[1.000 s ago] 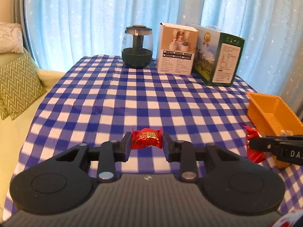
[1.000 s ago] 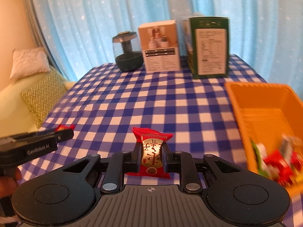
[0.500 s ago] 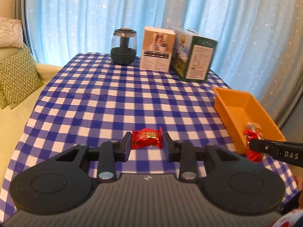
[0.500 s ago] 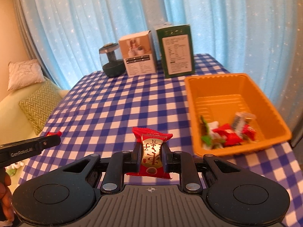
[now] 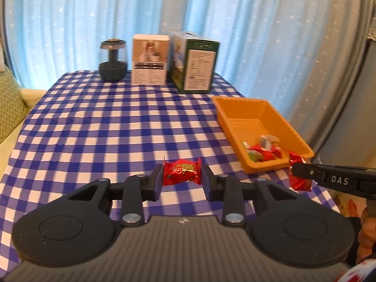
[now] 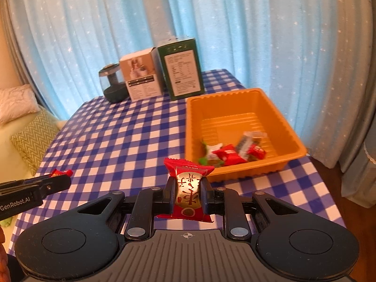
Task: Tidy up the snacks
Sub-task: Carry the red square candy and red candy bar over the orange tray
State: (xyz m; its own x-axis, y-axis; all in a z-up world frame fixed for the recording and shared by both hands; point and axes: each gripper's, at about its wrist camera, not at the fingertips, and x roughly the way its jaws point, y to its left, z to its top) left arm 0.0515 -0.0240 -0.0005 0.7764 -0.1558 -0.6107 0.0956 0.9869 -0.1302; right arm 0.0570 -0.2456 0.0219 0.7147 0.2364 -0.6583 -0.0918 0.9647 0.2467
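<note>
My left gripper [image 5: 182,175] is shut on a red wrapped candy [image 5: 182,172] and holds it above the checked tablecloth. My right gripper [image 6: 187,192] is shut on a red and gold snack packet [image 6: 188,190], held upright just short of the near rim of the orange tray [image 6: 270,104]. The tray [image 5: 223,112] holds several wrapped snacks [image 6: 231,151] at its near end. In the left wrist view the right gripper [image 5: 303,172] shows at the right with its red packet [image 5: 299,182]. In the right wrist view the left gripper [image 6: 62,178] shows at the left with its candy [image 6: 61,172].
At the table's far edge stand a dark glass jar [image 5: 113,61], a white box [image 5: 150,60] and a green box [image 5: 196,67]. A sofa with a green zigzag cushion [image 6: 33,138] is at the left. Blue curtains hang behind. The table's right edge lies just beyond the tray.
Both grippers have pulled back and risen while holding their snacks. The orange tray and its snacks have come fully into both views.
</note>
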